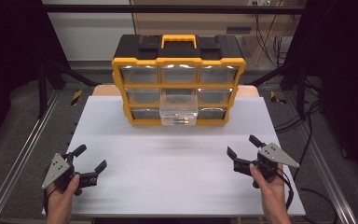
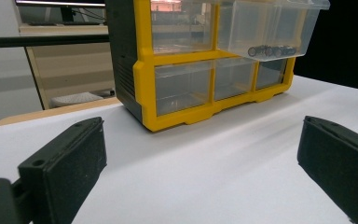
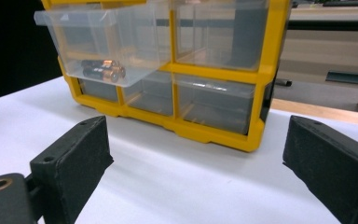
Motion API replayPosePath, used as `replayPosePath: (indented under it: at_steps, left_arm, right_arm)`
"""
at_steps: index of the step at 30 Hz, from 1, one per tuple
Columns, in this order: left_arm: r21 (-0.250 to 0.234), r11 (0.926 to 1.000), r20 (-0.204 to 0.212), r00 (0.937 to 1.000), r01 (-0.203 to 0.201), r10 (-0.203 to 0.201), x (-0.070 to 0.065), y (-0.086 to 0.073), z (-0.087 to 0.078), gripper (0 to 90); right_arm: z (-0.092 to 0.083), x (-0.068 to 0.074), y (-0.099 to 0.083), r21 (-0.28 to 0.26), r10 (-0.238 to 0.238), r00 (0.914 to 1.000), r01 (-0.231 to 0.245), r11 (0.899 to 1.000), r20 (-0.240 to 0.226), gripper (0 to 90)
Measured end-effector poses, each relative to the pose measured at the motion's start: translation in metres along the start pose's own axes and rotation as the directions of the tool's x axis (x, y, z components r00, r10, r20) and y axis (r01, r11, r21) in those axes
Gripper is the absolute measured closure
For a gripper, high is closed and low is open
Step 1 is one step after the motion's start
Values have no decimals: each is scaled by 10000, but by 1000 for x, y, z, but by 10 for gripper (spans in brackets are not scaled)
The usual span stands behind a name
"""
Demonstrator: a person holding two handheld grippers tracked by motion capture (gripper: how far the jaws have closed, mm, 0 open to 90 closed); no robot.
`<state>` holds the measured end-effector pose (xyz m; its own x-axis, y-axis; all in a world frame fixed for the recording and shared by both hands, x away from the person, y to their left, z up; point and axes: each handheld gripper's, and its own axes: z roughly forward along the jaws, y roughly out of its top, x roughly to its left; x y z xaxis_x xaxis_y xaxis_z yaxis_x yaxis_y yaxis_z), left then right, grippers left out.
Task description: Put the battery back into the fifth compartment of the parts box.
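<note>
A: What stands at twelve o'clock on the white table [image 1: 121, 140]?

B: A yellow-and-black organizer [image 1: 178, 79], its clear middle drawer [image 1: 178, 111] pulled out, batteries [image 3: 103, 70] inside.

A: The claws?

B: Left gripper [image 1: 89, 164] at seven o'clock, right gripper [image 1: 242, 148] at five, both spread wide, empty.

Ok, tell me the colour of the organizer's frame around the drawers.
Yellow; the organizer's frame shows best in the right gripper view.

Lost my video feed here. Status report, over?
Left gripper and right gripper open, holding nothing, low over the white table. Middle drawer of the yellow organizer pulled out, batteries inside. Nothing between.
</note>
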<state>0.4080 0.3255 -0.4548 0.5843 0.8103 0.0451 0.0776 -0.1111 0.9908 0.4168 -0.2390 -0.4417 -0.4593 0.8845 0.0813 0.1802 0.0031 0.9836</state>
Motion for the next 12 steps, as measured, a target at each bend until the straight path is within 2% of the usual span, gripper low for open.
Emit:
replayPosePath:
  at_steps: [4,7,10,12]
  left_arm:
    - [8,10000,151,9999,-22,22,-2,0,1,11]
    - [53,10000,251,9997,-50,48,-4,0,2,10]
    - [57,10000,269,9996,-24,23,-4,0,3,9]
    - [119,9999,294,9996,-1,-3,-5,0,5,10]
  right_arm:
    - [6,4,-6,37,-114,9999,113,9999,37,82]
    - [9,7,-13,-43,57,10000,-57,10000,30,85]
    - [15,9,-20,29,196,9994,-197,9998,279,81]
    - [17,10,-22,156,32,9987,-40,9999,507,79]
